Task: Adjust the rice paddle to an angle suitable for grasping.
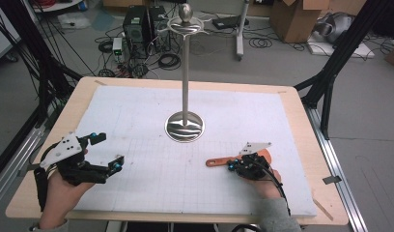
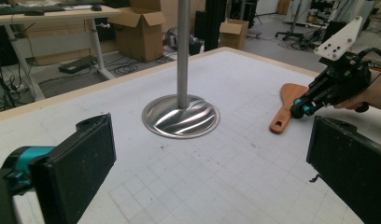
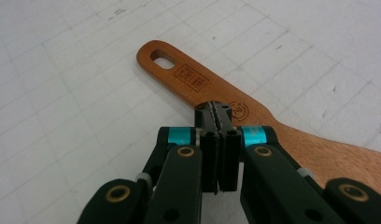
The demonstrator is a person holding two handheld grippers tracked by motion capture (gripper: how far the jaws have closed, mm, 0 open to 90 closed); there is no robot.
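Observation:
A wooden spatula (image 1: 216, 162) lies flat on the white grid mat (image 1: 151, 188) at the right front, its handle with a hanging hole pointing left. My right gripper (image 1: 232, 166) is shut, its tips down on the middle of the handle. In the right gripper view the two pads (image 3: 218, 112) are pressed together over the spatula (image 3: 188, 77), with nothing seen between them. My left gripper (image 1: 108, 151) stands open above the mat at the left front, holding nothing. The left gripper view looks between its wide jaws (image 2: 212, 172) at the spatula (image 2: 284, 107) and the right gripper (image 2: 298, 109) beyond.
A tall metal stand (image 1: 185, 126) with a round shiny base and a hooked top stands at the mat's middle back; its base (image 2: 181, 116) lies ahead of the left gripper. The mat lies on a wooden table (image 1: 301, 125). Boxes, cables and black frame legs are on the floor around.

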